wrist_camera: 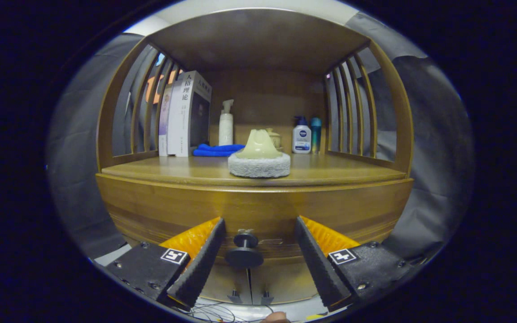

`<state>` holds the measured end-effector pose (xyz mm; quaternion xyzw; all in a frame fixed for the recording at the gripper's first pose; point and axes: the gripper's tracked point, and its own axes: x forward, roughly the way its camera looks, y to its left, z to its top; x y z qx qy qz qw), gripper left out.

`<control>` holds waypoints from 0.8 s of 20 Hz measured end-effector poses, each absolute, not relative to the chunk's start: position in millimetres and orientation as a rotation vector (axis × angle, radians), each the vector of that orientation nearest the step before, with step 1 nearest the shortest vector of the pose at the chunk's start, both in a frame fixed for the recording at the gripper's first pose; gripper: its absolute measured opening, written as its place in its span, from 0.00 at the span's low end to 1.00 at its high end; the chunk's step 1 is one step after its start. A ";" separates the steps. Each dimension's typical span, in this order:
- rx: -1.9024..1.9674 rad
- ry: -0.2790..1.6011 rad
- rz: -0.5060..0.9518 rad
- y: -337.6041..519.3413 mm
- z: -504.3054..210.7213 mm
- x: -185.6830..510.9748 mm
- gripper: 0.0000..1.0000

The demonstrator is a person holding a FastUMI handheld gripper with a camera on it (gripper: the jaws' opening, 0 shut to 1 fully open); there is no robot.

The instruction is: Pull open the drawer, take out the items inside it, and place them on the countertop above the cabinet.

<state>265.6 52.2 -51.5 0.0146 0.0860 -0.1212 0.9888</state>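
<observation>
Drawer [258, 215] front: interior hidden, so its contents cannot be told. Behind the cream scrubber [260, 157] on the countertop [151, 172], a small jar [274, 137] is half hidden. Beside the scrubber, the blue cloth [217, 150] covers the spray bottle's [226, 123] base. Book [186, 114] spine lettering too small to make out.

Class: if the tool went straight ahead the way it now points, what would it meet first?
Most likely the dark drawer knob, which sits between the open tool's fingers, with the wooden drawer front right behind it. Exact depth is hard to judge.
</observation>
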 end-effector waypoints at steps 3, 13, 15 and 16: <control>0.011 0.204 -0.245 50.8 -56.6 264.2 0.99; 0.030 0.083 -0.097 57.2 19.2 154.9 0.99; -0.002 0.046 -0.070 53.4 36.0 119.5 0.99; -0.016 0.035 -0.068 47.7 40.3 101.1 0.99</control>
